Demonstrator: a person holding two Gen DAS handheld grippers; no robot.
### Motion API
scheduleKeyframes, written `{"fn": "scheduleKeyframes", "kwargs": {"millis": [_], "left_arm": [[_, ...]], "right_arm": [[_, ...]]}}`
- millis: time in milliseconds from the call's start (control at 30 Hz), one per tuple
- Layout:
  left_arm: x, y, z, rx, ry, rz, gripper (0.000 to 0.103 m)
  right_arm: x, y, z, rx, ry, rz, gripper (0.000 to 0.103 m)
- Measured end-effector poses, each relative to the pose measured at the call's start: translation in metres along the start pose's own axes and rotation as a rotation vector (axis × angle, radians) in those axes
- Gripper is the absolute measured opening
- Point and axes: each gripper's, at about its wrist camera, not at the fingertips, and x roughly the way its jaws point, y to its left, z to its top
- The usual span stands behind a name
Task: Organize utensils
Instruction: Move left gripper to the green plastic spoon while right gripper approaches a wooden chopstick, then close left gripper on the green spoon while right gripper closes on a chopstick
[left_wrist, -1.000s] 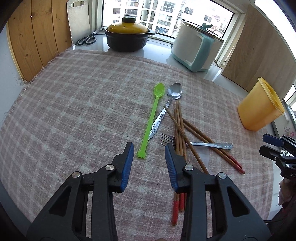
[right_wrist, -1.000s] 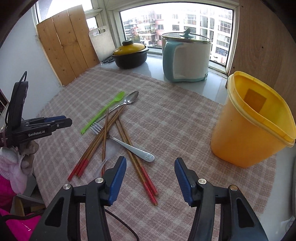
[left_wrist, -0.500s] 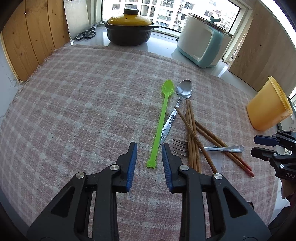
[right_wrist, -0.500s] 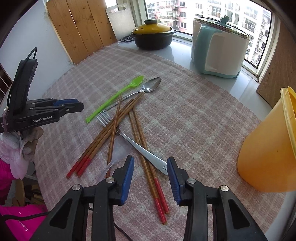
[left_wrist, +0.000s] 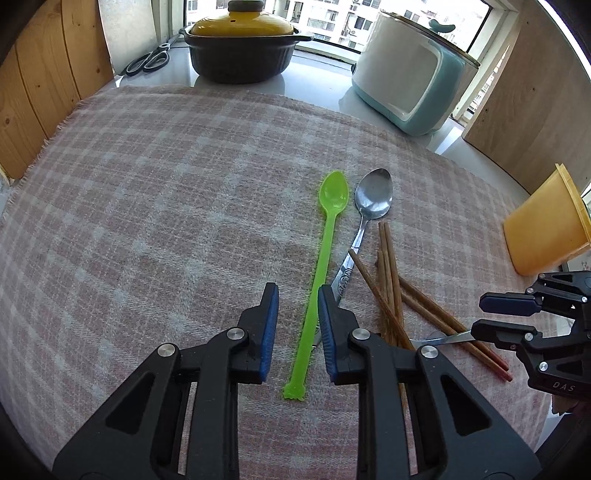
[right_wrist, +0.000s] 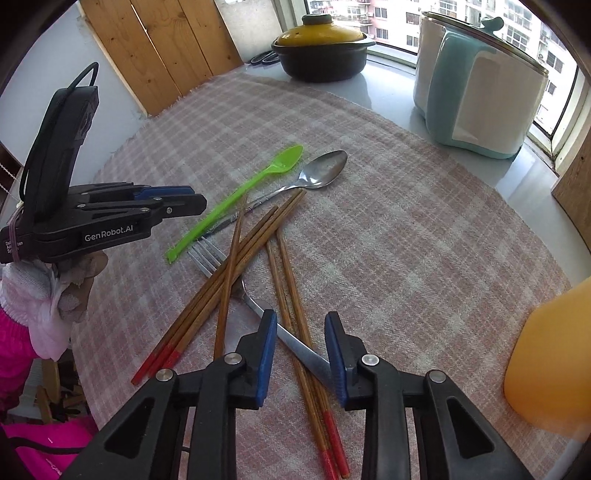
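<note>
— Where are the utensils?

— Piled on the checked cloth (left_wrist: 155, 206) over the surface. The green spoon (left_wrist: 320, 258) lies beside the metal spoon (left_wrist: 369, 206), with the chopsticks (right_wrist: 255, 243) crossed over a fork (right_wrist: 258, 306). The yellow tub (left_wrist: 546, 229) stands well apart, at the cloth's edge.

— And the left claw (left_wrist: 295, 325)?

— Narrow and closing, its jaws on either side of the green spoon's handle, not pressing it yet.

— The right claw (right_wrist: 301, 354)?

— Also narrow and closing, astride the fork's handle and two red-tipped chopsticks; its pads are clear of them. A gloved hand (right_wrist: 55, 291) grips the left claw's handle.

— Behind?

— A pot (left_wrist: 240, 48), scissors (left_wrist: 147, 62) and a pale cooker (left_wrist: 413, 77).
</note>
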Motion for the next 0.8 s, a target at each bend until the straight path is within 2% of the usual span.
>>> {"fn": "scheduleKeyframes", "kwargs": {"millis": [467, 800], "left_arm": [[0.02, -0.005, 0.023, 0.06, 0.033, -0.006, 0.02], [0.032, -0.013, 0.04, 0.095, 0.048, -0.024, 0.02]], "right_arm": [[0.035, 0.006, 0.019, -0.04, 0.075, -0.004, 0.016], [0.037, -0.008, 0.022, -0.005, 0.089, 0.025, 0.012]]}}
